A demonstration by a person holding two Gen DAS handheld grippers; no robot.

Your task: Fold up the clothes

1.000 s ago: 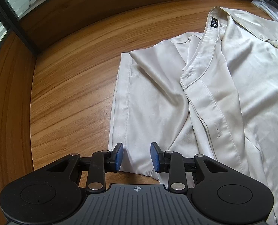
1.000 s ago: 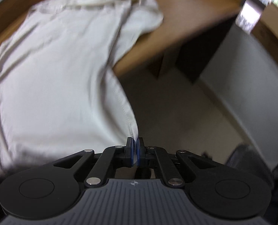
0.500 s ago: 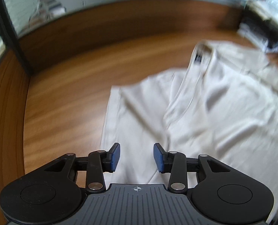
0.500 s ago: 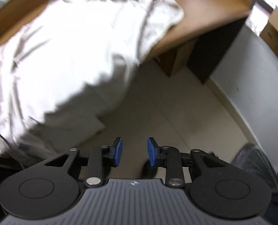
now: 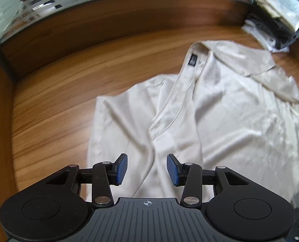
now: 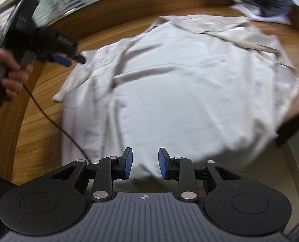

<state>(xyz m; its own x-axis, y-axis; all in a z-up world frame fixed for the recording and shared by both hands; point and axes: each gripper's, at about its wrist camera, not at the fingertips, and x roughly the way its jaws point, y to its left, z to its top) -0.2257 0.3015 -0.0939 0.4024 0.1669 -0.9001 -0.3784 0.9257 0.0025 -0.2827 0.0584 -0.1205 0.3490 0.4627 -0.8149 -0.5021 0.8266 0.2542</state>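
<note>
A cream satin shirt [image 5: 220, 121] lies spread on the wooden table [image 5: 58, 104], its collar with a dark label [image 5: 192, 59] at the far end. My left gripper [image 5: 147, 161] hovers open above the shirt's near left hem, nothing between its blue pads. In the right wrist view the same shirt [image 6: 179, 90] fills the middle, its right side hanging over the table edge [image 6: 290, 129]. My right gripper [image 6: 145, 159] is open and empty above the near hem. The left gripper [image 6: 70, 59], held by a hand [image 6: 10, 74], shows at the shirt's left corner.
A pile of dark and white clothes [image 5: 270, 30] sits at the table's far right corner, also seen as the pile [image 6: 264, 2]. A black cable [image 6: 54, 121] runs across the wood left of the shirt. Bare wood lies left of the shirt.
My right gripper let go of the shirt's hem, opened, and swung from over the floor to face the shirt on the table. The left gripper rose and its jaws widened slightly.
</note>
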